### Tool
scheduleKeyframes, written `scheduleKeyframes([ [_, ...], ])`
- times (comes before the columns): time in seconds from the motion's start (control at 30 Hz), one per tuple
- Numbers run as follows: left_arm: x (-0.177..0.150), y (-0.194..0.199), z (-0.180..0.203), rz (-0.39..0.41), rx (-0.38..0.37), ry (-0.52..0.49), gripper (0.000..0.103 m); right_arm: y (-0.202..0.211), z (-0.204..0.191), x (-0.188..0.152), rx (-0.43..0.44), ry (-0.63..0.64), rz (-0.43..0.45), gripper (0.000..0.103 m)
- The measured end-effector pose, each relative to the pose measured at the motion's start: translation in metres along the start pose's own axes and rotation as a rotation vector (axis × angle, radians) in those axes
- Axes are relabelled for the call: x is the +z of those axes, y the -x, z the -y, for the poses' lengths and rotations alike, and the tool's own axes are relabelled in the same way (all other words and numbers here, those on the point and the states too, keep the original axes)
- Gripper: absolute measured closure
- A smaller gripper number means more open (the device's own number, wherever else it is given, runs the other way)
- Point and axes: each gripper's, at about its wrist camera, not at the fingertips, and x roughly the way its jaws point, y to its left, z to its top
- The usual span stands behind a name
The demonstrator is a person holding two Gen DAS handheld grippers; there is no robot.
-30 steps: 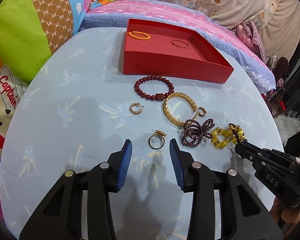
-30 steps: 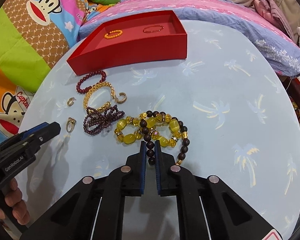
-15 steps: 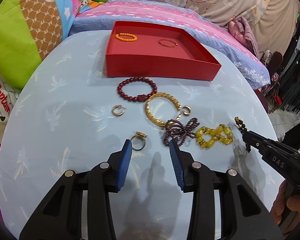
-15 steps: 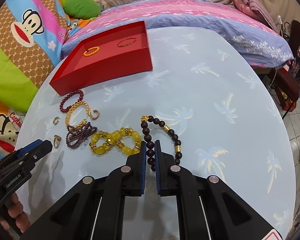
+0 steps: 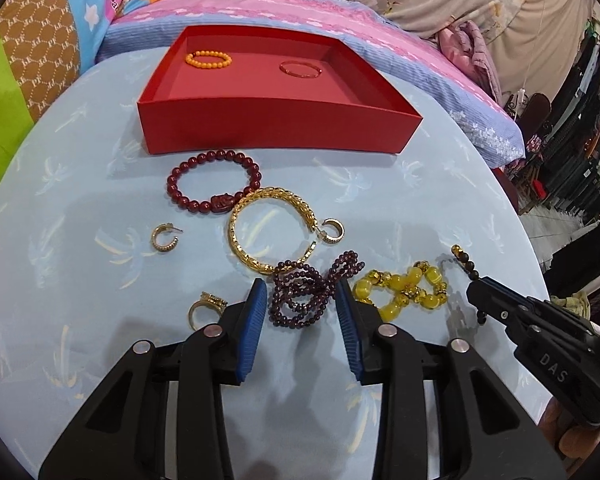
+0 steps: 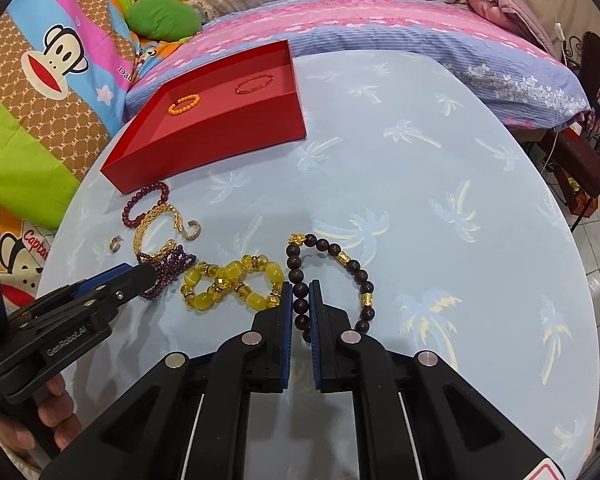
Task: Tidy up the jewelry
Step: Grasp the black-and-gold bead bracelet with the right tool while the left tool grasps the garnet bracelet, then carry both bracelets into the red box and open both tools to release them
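From the left wrist, the left gripper (image 5: 302,300) is wide open, its blue fingers on each side of the purple bead bracelet (image 5: 306,292). This bracelet lies in front of the red box (image 5: 268,128), on the blue table (image 5: 80,280). The yellow bracelet (image 5: 404,290) lies just right of it.

From the right wrist, the right gripper (image 6: 301,302) pinches the dark bead bracelet (image 6: 328,276), in front of the red box (image 6: 220,136) and to its right.
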Motion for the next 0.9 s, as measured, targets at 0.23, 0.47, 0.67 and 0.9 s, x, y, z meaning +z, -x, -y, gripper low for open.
scheduleKeyframes([
  [0.23, -0.004, -0.008, 0.002, -0.017, -0.014, -0.021, 0.093, -0.004, 0.001, 0.001, 0.008, -0.006, -0.009, 0.095],
  [0.47, -0.004, -0.002, 0.001, -0.009, -0.034, -0.011, 0.1, -0.002, -0.001, 0.003, 0.016, -0.006, -0.004, 0.095],
  [0.67, 0.0, 0.015, 0.004, 0.009, -0.047, -0.023, 0.1, 0.007, -0.007, 0.008, 0.03, 0.003, 0.02, 0.095],
  [0.9, 0.015, 0.041, 0.013, 0.055, -0.068, -0.049, 0.1, 0.021, -0.016, 0.025, 0.077, 0.007, 0.062, 0.095],
])
